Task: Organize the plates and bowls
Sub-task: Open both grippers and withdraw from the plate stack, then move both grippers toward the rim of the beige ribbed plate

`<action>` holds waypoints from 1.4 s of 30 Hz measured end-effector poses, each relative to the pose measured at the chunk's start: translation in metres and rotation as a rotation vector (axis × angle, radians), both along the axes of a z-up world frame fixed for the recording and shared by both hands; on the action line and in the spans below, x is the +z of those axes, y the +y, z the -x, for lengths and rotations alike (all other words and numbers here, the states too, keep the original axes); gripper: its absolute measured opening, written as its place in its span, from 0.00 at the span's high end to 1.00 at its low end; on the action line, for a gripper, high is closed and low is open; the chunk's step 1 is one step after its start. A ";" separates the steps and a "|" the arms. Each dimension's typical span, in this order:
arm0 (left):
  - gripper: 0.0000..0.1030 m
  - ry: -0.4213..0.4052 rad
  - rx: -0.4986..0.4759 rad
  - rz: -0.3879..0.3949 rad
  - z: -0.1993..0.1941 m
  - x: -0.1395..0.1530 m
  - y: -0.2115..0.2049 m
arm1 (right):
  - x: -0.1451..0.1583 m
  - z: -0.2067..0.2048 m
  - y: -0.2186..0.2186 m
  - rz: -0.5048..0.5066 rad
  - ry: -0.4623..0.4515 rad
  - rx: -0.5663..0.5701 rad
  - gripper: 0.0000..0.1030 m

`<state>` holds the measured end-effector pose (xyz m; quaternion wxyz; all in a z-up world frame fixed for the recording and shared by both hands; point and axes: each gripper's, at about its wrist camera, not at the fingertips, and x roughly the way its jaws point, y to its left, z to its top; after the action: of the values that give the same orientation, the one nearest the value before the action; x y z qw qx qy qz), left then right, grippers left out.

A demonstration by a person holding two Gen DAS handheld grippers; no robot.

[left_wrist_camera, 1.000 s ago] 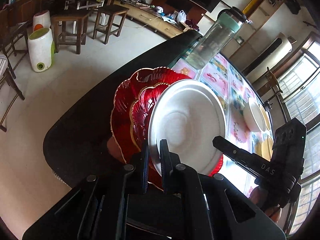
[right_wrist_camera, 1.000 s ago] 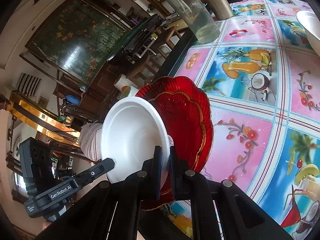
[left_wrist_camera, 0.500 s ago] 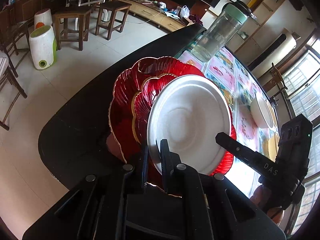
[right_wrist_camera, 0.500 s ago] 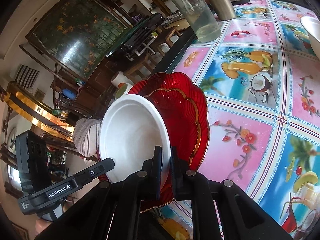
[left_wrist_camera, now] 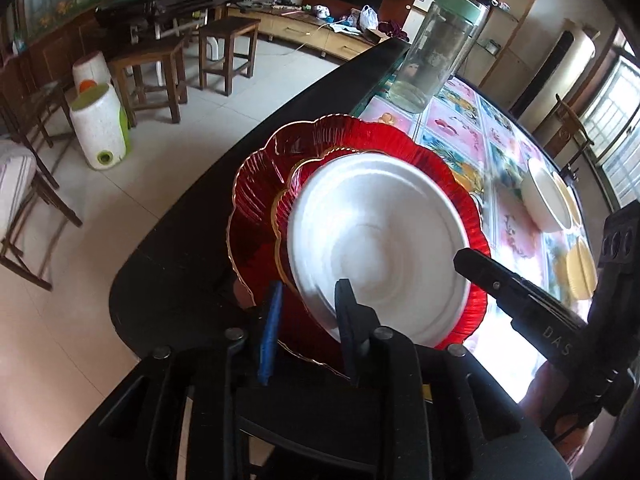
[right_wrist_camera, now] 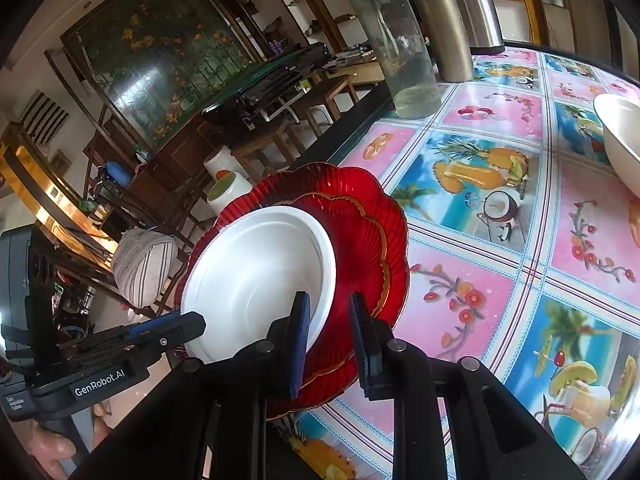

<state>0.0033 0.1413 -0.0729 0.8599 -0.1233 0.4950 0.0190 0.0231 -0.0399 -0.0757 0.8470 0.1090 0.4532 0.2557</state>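
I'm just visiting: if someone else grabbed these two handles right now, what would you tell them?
Left gripper: open, fingers either side of the stack's rim.
Right gripper: open, likewise on its side.
Stack: white plate on small red plate on big red plate, by the table edge.
Done: three plates stacked.
Left: white bowl and yellow dish lie apart further along.

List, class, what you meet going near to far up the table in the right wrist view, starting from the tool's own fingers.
Right tool → white plate → red plates → clear bottle with green lid → steel flask.
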 end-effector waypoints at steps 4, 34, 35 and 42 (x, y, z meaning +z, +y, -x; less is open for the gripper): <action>0.74 -0.008 -0.001 -0.075 -0.002 0.004 -0.003 | 0.004 0.003 -0.008 -0.018 -0.020 -0.023 0.72; 0.31 -0.264 -0.498 0.132 0.008 0.121 -0.184 | 0.119 0.060 -0.303 -0.004 -0.387 -0.533 0.51; 0.31 -0.212 -0.534 0.177 0.001 0.118 -0.199 | 0.124 0.060 -0.323 0.015 -0.374 -0.563 0.51; 0.31 0.088 -0.616 0.311 -0.038 0.087 -0.305 | 0.099 0.037 -0.460 -0.096 -0.136 -0.733 0.49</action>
<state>0.0416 -0.1635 0.0140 0.7739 -0.0968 0.5427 -0.3119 -0.0137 -0.5001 0.0234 0.9044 0.2863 0.3142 -0.0367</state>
